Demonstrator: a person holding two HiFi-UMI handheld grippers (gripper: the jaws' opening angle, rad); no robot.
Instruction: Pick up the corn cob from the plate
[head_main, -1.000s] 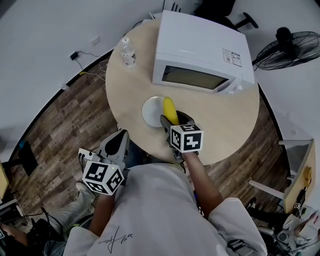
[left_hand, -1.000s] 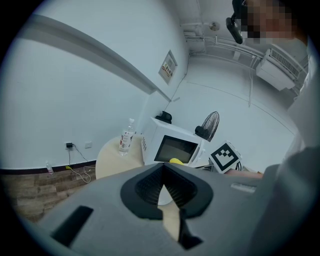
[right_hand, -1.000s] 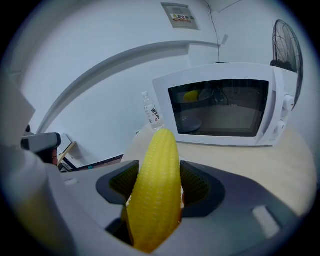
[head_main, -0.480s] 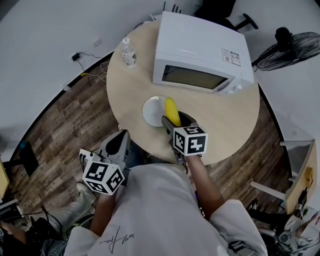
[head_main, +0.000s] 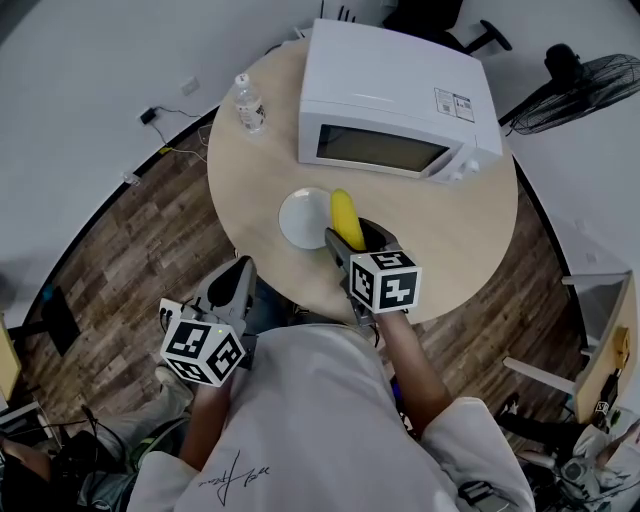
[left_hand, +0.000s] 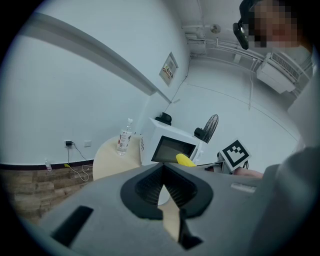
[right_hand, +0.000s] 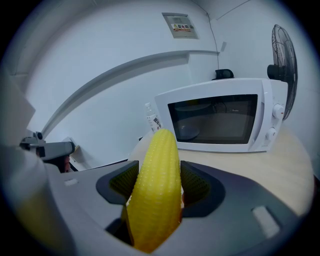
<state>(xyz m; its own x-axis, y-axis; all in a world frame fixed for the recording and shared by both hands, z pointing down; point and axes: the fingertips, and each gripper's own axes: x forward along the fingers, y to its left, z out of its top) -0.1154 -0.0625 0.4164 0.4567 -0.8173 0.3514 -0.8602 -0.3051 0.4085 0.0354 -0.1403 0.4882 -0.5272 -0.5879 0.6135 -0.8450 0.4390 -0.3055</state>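
A yellow corn cob (right_hand: 157, 185) stands clamped between the jaws of my right gripper (right_hand: 156, 186), its tip pointing up and forward. In the head view the corn cob (head_main: 345, 217) hangs just right of the white plate (head_main: 303, 217) on the round table, with my right gripper (head_main: 355, 238) shut on its near end. My left gripper (head_main: 232, 285) is off the table's near-left edge, over the floor. Its jaws are together with nothing between them in the left gripper view (left_hand: 161, 186), where the corn cob (left_hand: 185, 160) shows far ahead.
A white microwave (head_main: 395, 105) with its door closed fills the back of the round wooden table (head_main: 460, 240). A water bottle (head_main: 248, 104) stands at the table's back left. A black fan (head_main: 585, 85) is on the floor at the right.
The right gripper with the corn cob has shifted slightly right, off the plate's edge. The left gripper has stayed put.
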